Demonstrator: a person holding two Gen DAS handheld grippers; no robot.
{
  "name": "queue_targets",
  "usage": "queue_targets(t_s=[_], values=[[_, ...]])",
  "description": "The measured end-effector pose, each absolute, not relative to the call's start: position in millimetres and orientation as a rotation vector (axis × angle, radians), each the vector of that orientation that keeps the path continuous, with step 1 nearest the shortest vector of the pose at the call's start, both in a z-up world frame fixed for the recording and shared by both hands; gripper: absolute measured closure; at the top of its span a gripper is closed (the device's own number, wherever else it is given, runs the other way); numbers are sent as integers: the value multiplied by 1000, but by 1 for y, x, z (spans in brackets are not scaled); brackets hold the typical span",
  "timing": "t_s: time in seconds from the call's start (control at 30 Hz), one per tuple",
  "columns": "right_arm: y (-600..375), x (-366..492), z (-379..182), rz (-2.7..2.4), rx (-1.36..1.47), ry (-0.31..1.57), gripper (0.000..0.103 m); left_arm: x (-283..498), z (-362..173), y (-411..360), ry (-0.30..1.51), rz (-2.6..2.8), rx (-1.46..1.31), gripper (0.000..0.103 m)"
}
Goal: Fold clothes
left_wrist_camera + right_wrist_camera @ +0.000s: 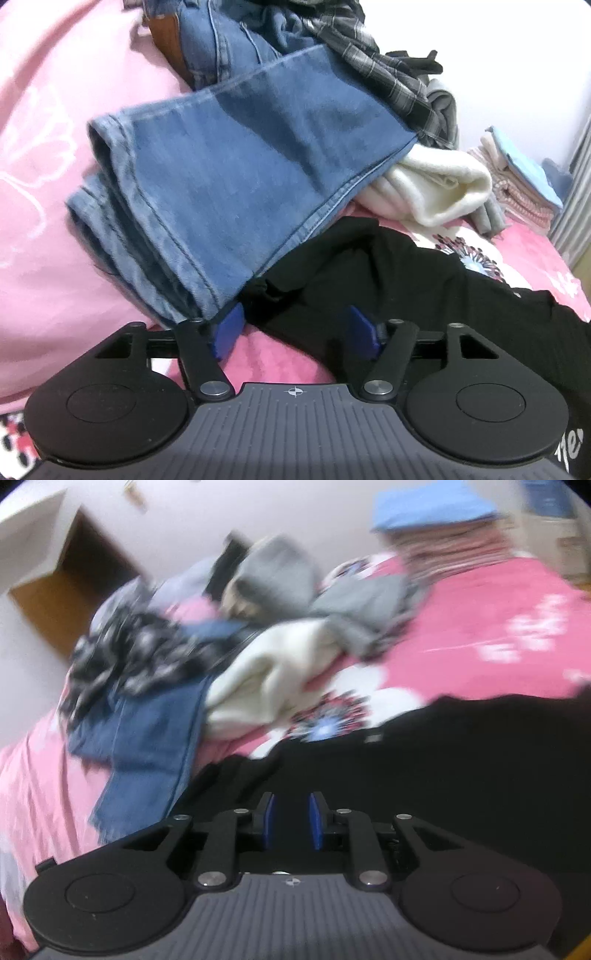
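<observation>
On a pink bedcover (55,110) the clothes lie, and the cover is bare only at 9 o'clock in the left view and at 2 o'clock in the right view. A black garment (424,280) is spread nearest to both cameras. In the left view its crumpled edge runs from 6 o'clock up to 3 o'clock, and a strip of bare pink cover shows just below this edge between the blue pads (229,328).

The jeans (236,177) lie from 12 o'clock down to 7 o'clock, with the leg hems towards 9 o'clock. Their lower corner rests on the left pad and touches the black garment. A white fleece (436,184) is tucked under the jeans at 2 o'clock. A plaid shirt (369,48) lies on the jeans at 1 o'clock. A folded pile (524,184) with a light blue top stands near the bed edge at 3 o'clock.

The left gripper (295,332) is low and level over the cover, with its jaws wide apart and holding nothing; the black edge lies between them.

The right gripper (291,823) points over the black garment (461,768). Its jaws are close, with black cloth seen in the narrow gap, but this view is blurred and I cannot tell if they pinch it.

White letters show on the black cloth at 4 o'clock in the left view, too cut off to read.
</observation>
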State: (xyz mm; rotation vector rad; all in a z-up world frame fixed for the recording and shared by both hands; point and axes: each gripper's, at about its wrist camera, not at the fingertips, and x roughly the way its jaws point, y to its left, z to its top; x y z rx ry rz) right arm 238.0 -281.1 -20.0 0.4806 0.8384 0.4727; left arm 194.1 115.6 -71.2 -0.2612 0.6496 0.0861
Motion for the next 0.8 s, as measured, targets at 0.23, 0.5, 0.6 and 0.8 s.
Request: queue_targets(t_s=[0.23, 0.5, 0.6, 0.8], values=[[-385, 164, 12, 120, 590, 705, 74, 157, -35, 104, 617, 61, -218, 37], [-430, 73, 31, -65, 596, 674, 70, 92, -2, 64, 671, -120, -194, 37], [-415, 42, 36, -56, 578, 688, 68, 66, 3, 48, 701, -194, -203, 36], [-365, -8, 43, -29, 491, 748, 63, 26, 1, 22, 756, -290, -215, 36]])
